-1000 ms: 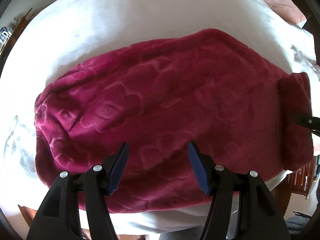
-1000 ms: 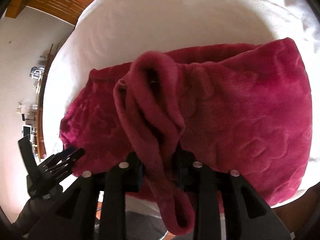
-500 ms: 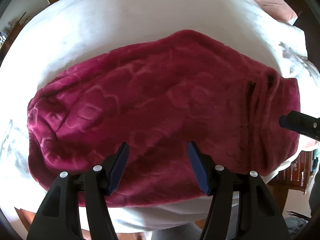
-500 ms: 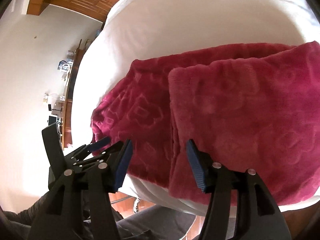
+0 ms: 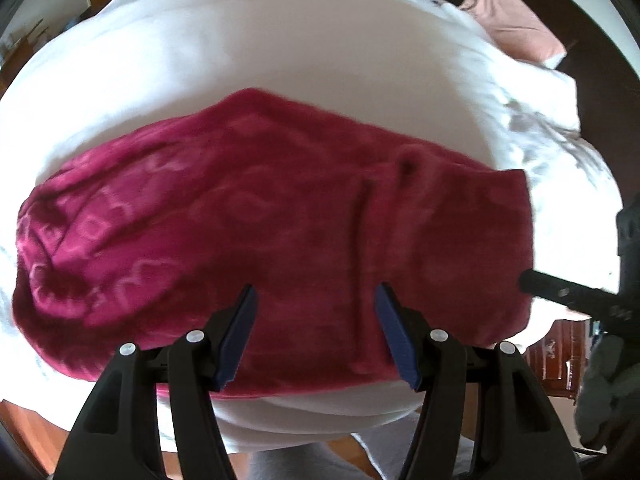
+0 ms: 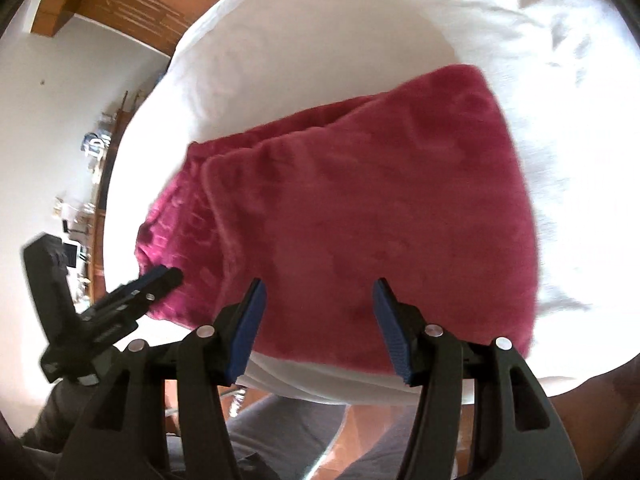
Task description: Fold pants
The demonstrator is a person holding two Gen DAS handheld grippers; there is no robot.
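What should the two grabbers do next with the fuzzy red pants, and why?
Probably fold once more: bring the right gripper down to pinch the pants' flap end and carry it across. Both grippers, left gripper included, are open and hold nothing, and the pants lie long across the white bed with just one end turned over.

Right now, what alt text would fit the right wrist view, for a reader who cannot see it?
Folded dark red fleece pants lie on a white bed, one layer doubled over another. The right gripper hangs open above their near edge, nothing between its blue pads, and the left gripper pokes in from the left.
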